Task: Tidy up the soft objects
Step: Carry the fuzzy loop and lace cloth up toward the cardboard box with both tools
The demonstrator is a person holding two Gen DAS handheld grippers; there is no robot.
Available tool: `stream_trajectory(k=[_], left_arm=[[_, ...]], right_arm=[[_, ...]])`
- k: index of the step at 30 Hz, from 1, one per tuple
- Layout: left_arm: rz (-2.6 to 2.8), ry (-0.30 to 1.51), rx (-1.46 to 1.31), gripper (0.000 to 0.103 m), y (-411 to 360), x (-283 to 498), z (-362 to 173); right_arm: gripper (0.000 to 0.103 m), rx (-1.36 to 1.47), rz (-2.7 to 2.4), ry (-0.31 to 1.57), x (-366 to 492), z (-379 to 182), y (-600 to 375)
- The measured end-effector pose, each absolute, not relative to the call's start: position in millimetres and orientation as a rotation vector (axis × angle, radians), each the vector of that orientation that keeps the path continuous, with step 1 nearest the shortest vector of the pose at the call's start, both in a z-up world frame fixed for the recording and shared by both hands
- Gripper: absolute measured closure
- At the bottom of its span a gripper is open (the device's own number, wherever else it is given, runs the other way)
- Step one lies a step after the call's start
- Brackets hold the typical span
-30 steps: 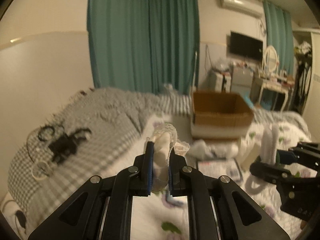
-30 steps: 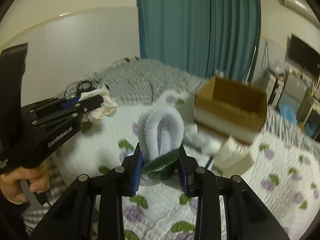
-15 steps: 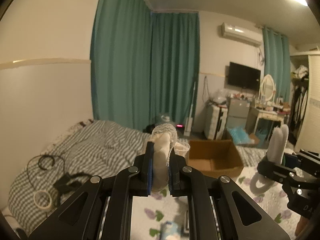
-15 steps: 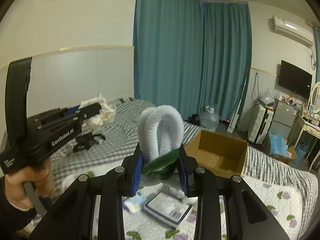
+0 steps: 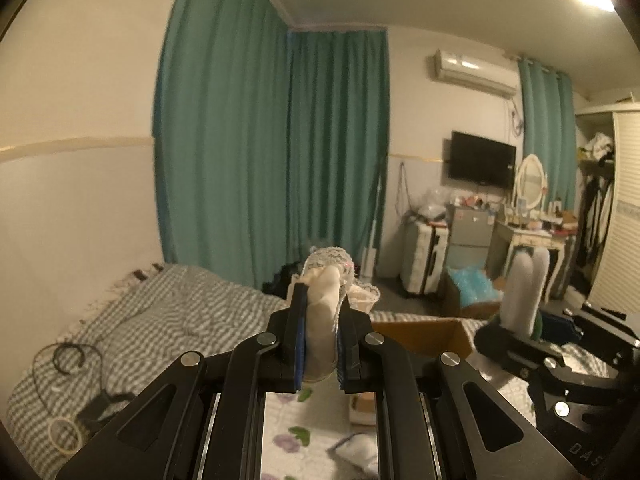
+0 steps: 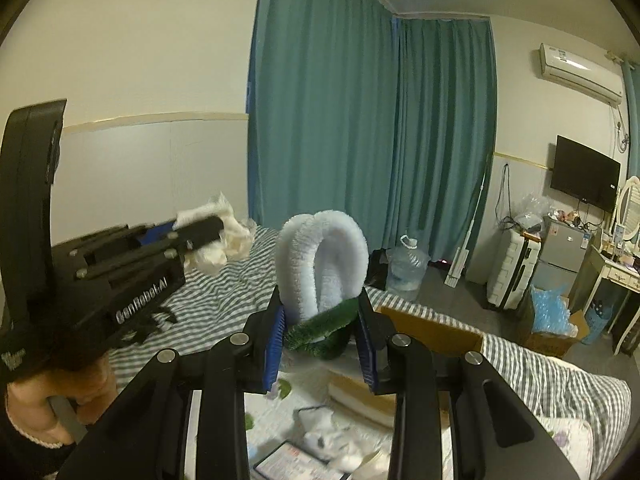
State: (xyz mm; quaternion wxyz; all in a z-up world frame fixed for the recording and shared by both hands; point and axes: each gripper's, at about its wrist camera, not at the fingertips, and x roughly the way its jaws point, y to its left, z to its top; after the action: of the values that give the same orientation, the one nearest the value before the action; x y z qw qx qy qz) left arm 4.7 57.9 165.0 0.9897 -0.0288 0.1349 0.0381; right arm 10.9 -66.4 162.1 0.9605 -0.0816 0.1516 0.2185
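My left gripper (image 5: pixel 319 322) is shut on a cream cloth with a lace edge (image 5: pixel 325 300), held up in the air above the bed; the same cloth (image 6: pixel 216 236) shows at the left of the right wrist view. In my right gripper (image 6: pixel 322 320) sits a fuzzy white loop with a green band (image 6: pixel 320 264), the blue pads pressing on its lower part. That loop (image 5: pixel 525 292) also stands at the right of the left wrist view. Below and behind both lies an open cardboard box (image 6: pixel 432 330) on the bed.
The bed has a checked grey blanket (image 5: pixel 160 320) with black cables (image 5: pixel 68 360) and a flowered quilt (image 5: pixel 288 436). White bits and a printed packet (image 6: pixel 292 464) lie on the quilt. A water jug (image 6: pixel 408 268), suitcase (image 6: pixel 512 276) and dresser (image 5: pixel 532 240) stand across the room.
Both grippers have risen well above the bed with their cloth and loop still held. The views tilted up, so the box and quilt dropped low and the curtains and ceiling came in.
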Motion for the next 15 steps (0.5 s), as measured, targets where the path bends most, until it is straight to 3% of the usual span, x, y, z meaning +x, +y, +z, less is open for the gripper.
stream_trajectory(k=[15], left_arm=[[-0.001,0.391,-0.040,0.092,16.4,120.7,126.0]], right_arm=[[0.072,-0.154,0.355,0.303,115.1,159.1,-112.2]])
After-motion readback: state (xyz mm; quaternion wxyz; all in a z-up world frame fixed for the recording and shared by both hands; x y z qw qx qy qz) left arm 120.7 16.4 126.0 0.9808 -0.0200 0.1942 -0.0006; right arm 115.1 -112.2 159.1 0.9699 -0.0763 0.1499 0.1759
